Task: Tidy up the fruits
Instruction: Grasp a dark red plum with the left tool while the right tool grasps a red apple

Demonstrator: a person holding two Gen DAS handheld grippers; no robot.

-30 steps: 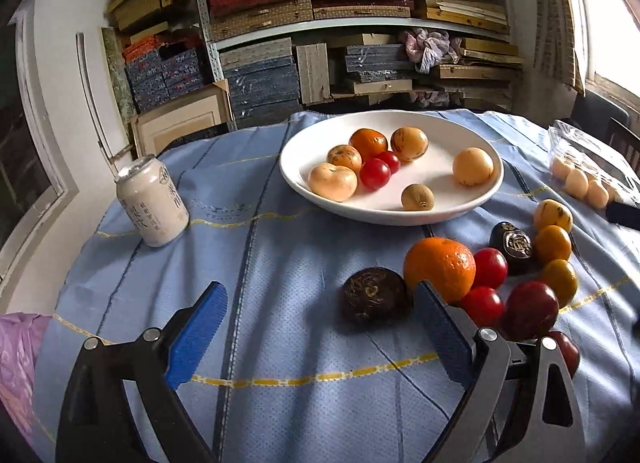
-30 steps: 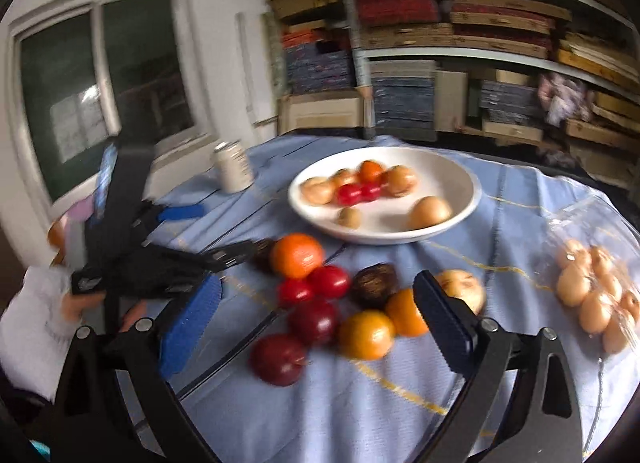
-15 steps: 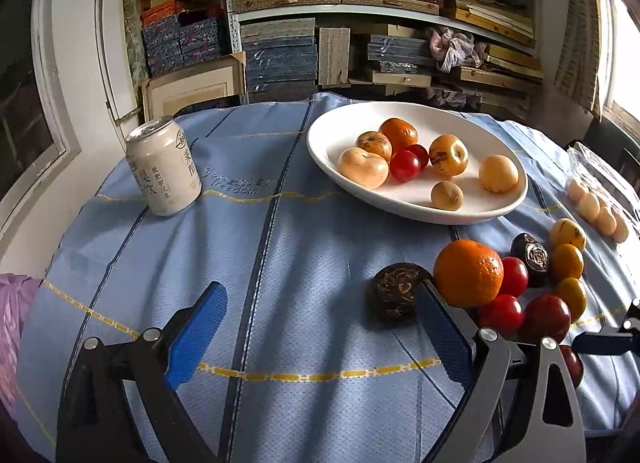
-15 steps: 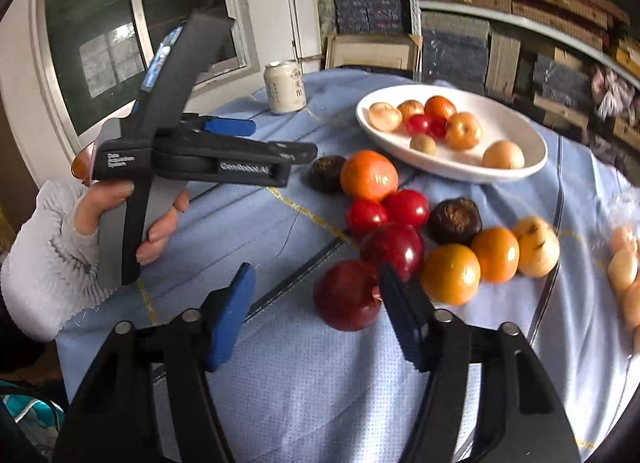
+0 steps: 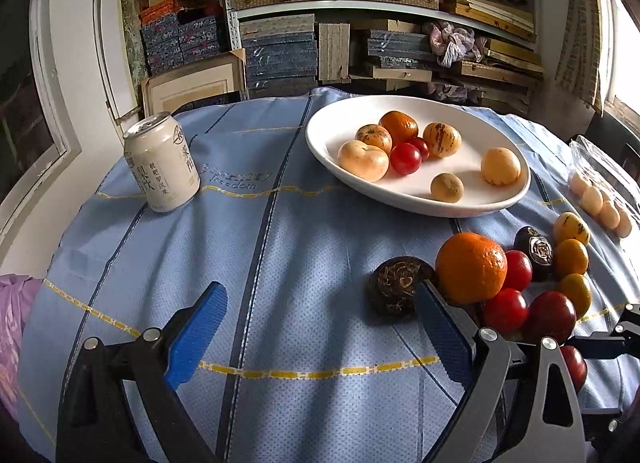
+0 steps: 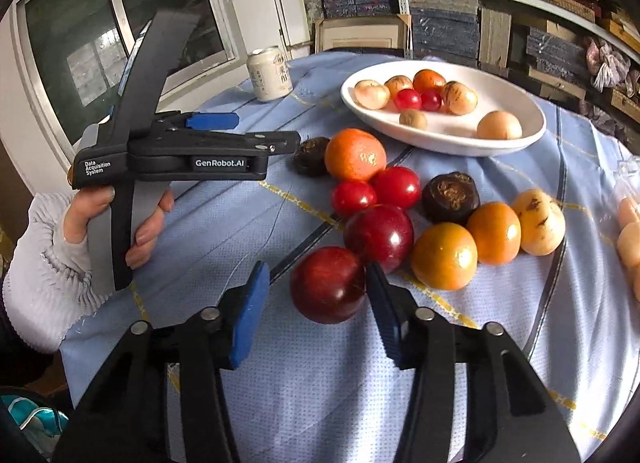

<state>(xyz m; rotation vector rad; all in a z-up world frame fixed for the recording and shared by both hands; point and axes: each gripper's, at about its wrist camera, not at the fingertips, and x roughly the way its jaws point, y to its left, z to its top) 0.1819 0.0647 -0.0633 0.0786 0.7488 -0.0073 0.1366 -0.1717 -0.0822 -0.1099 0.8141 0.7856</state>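
Observation:
A white plate (image 5: 332,151) holds several fruits, also in the right wrist view (image 6: 520,139). Loose fruits lie on the blue tablecloth in front of it: a large orange (image 5: 471,267), red tomatoes (image 6: 394,187), dark brown fruits (image 5: 396,287), yellow-orange ones (image 6: 444,255). My right gripper (image 6: 314,313) is open, its jaws either side of a dark red plum (image 6: 327,283); the right pad is close to it, the left pad stands apart. My left gripper (image 5: 320,335) is open and empty above the cloth, left of the orange; it also shows in the right wrist view (image 6: 256,131).
A white drink can (image 5: 162,163) stands on the left of the table. A clear bag of pale fruits (image 5: 600,199) lies at the right edge. Shelves of stacked boxes (image 5: 360,23) stand behind the table. A window (image 6: 100,35) is on the left.
My right gripper has moved down and forward to the dark red plum and its jaws have narrowed around it. My left gripper has hardly moved.

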